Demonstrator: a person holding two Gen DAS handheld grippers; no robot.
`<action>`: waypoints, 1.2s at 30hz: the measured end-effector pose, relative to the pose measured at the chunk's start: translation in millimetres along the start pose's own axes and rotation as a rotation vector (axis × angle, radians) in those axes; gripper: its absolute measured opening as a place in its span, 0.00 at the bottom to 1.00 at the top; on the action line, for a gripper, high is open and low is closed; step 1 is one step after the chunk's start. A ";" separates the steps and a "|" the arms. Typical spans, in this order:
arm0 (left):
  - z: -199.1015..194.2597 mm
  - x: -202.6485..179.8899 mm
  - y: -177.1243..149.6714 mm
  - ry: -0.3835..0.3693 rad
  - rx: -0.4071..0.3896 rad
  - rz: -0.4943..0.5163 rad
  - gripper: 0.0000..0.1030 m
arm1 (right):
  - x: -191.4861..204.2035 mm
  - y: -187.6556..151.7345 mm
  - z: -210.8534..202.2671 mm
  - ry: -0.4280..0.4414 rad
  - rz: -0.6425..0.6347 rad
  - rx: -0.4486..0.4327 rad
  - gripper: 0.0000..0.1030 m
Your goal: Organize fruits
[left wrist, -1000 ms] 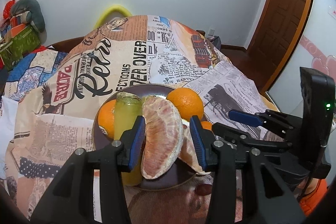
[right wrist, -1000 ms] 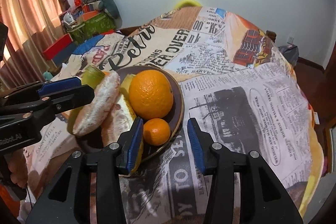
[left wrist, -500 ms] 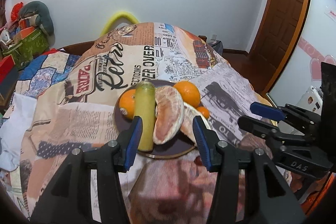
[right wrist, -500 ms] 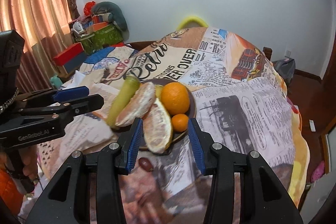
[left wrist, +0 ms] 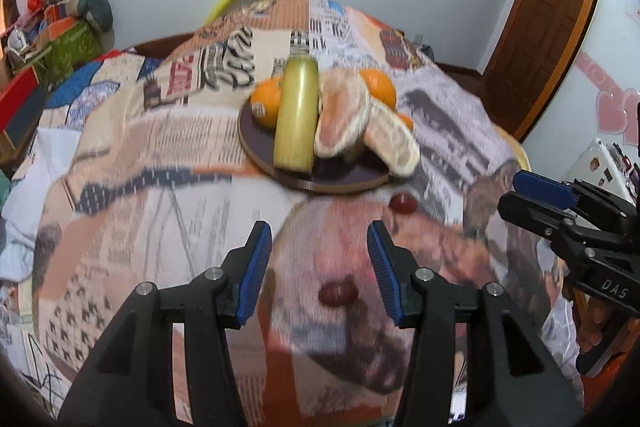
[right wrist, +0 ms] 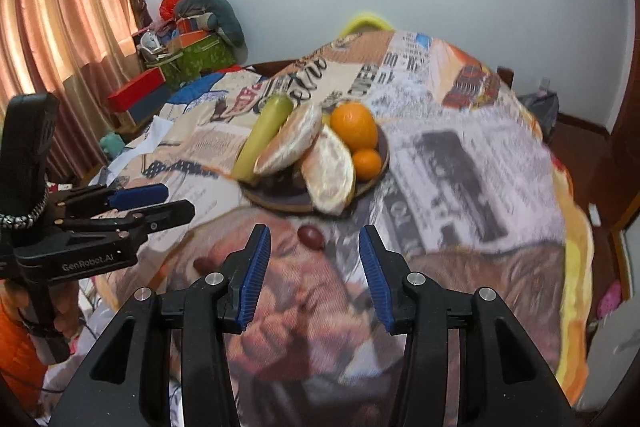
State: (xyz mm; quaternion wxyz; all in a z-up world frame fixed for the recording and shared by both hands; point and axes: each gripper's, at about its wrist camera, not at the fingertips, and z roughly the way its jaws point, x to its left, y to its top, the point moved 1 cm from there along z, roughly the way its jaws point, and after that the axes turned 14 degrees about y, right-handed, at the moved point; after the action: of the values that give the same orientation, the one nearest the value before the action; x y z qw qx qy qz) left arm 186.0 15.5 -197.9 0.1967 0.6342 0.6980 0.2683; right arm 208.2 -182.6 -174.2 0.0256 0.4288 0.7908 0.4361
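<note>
Both our tongs have drawn back from the plate (left wrist: 280, 163), now well apart from us on the printed bedspread (left wrist: 152, 147), piled with pomelo segments (left wrist: 344, 119), oranges (right wrist: 354, 125) and a green fruit (left wrist: 296, 115). Two red grapes (left wrist: 338, 293) lie loose beside it; collecting them seems next. Left tongs (left wrist: 318, 271) and right tongs (right wrist: 312, 265) angle downward, apart, holding nothing.
</note>
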 end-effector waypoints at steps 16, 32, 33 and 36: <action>23.2 -12.9 -38.0 -0.045 0.085 0.013 0.42 | 0.0 -36.6 9.8 -0.009 0.050 0.070 0.42; 17.6 -4.1 -16.3 -0.050 0.022 0.032 0.22 | -7.7 -22.4 43.9 0.023 0.058 0.107 0.42; 18.6 -2.4 -12.1 -0.049 0.016 0.028 0.22 | -8.2 -20.3 46.7 0.024 0.056 0.107 0.42; 23.1 2.8 -2.6 -0.044 0.005 0.019 0.22 | -11.1 -13.6 56.7 0.026 0.052 0.115 0.41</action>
State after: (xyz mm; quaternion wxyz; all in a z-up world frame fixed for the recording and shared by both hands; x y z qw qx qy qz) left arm 197.9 20.9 -217.2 0.2076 0.6470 0.6882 0.2544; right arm 229.7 -156.0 -222.7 -0.0206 0.4443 0.8032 0.3962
